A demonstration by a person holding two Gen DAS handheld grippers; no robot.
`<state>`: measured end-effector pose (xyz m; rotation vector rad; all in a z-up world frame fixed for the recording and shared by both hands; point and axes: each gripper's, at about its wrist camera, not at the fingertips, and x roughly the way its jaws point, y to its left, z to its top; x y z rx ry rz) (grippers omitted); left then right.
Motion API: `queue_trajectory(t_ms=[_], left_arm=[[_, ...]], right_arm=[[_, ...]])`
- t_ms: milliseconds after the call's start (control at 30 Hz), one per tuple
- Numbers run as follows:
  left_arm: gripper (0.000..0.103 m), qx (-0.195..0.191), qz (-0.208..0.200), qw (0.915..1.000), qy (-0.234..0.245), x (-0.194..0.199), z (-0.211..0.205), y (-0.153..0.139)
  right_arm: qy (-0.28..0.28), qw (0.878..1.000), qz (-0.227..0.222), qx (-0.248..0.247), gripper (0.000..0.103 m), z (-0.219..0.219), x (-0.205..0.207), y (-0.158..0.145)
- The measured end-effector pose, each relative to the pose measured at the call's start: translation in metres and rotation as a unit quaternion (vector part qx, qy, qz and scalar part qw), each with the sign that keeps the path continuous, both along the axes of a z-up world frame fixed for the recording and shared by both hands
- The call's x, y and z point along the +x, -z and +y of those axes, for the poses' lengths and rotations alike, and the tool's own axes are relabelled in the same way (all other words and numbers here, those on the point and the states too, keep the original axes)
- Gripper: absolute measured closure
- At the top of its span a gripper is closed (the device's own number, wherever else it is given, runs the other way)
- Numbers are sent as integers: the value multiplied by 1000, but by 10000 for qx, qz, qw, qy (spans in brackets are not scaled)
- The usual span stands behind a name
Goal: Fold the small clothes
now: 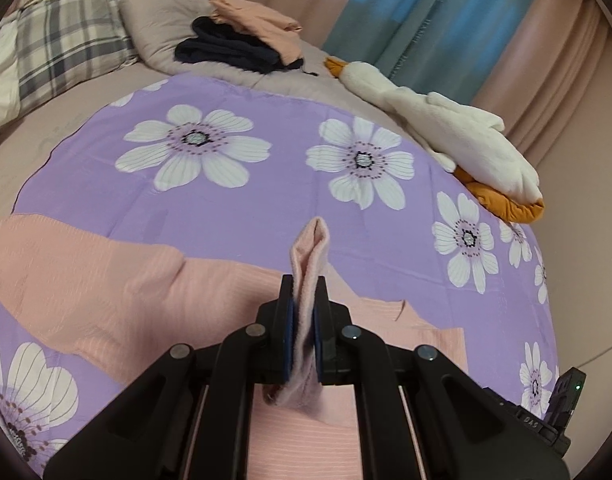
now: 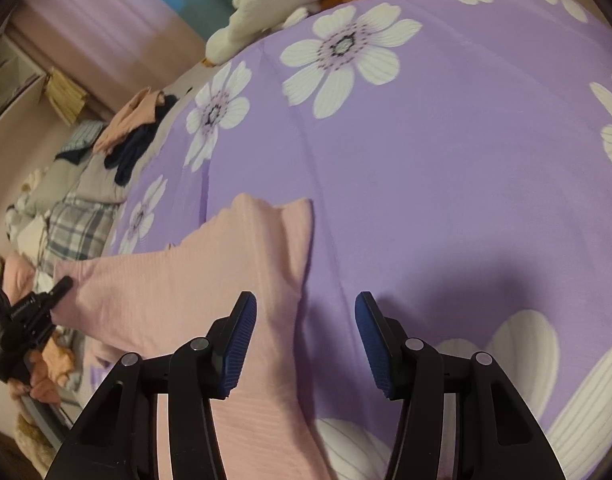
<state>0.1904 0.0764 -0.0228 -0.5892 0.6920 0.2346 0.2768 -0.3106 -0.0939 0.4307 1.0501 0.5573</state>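
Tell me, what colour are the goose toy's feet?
Orange. The goose toy's feet show best in the left wrist view, poking out under its white body.

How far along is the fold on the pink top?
Done: little; the pink top lies mostly spread on the purple floral sheet. In hand: left gripper is shut on a pinched fold of it. Right gripper is open, holding nothing. Left: nearly every fold.

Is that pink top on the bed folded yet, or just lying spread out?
Mostly spread. The pink top lies flat across the purple flowered sheet, while the left gripper pinches one bunched edge; the right gripper is open.
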Motion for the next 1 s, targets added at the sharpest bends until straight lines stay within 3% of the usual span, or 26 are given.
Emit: queue_trajectory(t_ms=[200,567,1000], left_arm=[[96,-25,158,9997,-158,-9,14,10],[96,-91,248,9993,-282,-21,29,15],[95,21,706,9970,-322,-19,37,45]], right_arm=[[-211,9995,82,-211,71,23,4,10],[-450,9975,39,-550,72,43,-1,15],[-457,9966,38,-690,72,48,-3,18]])
